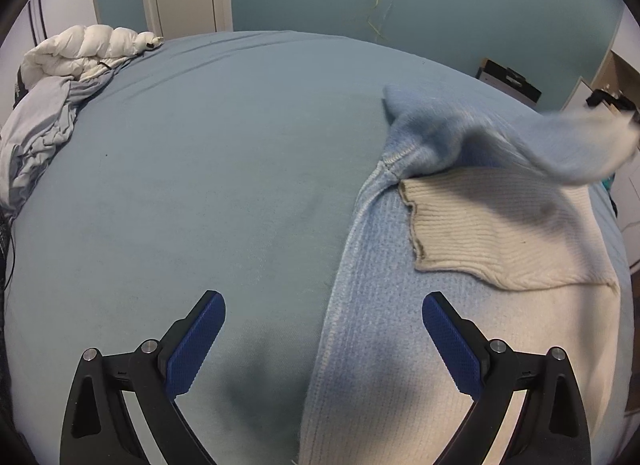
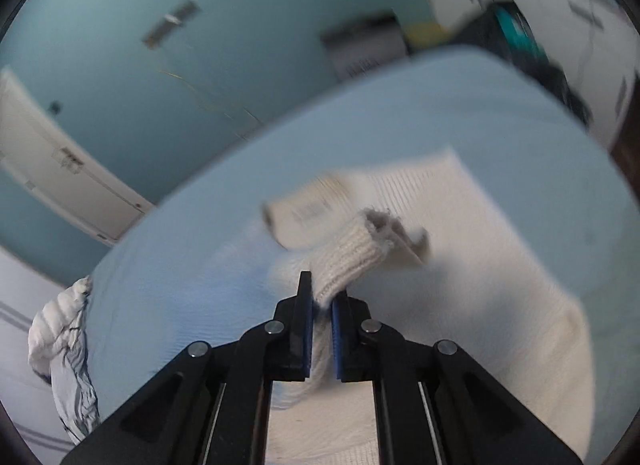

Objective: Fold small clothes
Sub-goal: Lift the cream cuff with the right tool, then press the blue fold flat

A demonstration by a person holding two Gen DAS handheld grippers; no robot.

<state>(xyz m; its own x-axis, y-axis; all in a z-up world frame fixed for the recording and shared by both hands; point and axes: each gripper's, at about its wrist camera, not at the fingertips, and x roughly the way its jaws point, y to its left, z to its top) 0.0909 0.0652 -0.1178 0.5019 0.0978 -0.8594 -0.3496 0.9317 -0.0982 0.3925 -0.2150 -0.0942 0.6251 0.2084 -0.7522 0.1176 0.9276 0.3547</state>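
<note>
the left claw (image 1: pixel 324 341) tilts steeply down over the bed (image 1: pixel 200 153), its blue pads (image 1: pixel 196 345) spread wide apart with nothing between them; it hangs just above the left edge of the sweater (image 1: pixel 380 265), one finger over bare sheet and the other over the knit. the right claw (image 2: pixel 322 305) also angles down, its jaws together and clamped on the cream ribbed cuff (image 2: pixel 352 253) of the sleeve, which is lifted clear of the bed. in the left wrist view that raised sleeve (image 1: pixel 520 137) runs as a blurred blue band from the shoulder seam up toward the right edge, where the right claw shows only as a dark shape.

the sweater lies flat on the right half of the bed, pale blue along its left side and cream toward the right, with a ribbed cream collar (image 1: pixel 480 225) folded over its upper part. its long axis runs from the near edge of the view away toward the far wall. left of it the sheet is wide and bare; a white duvet (image 1: pixel 88 49) and rumpled grey bedding (image 1: pixel 36 137) sit bunched at the far left corner.
</note>
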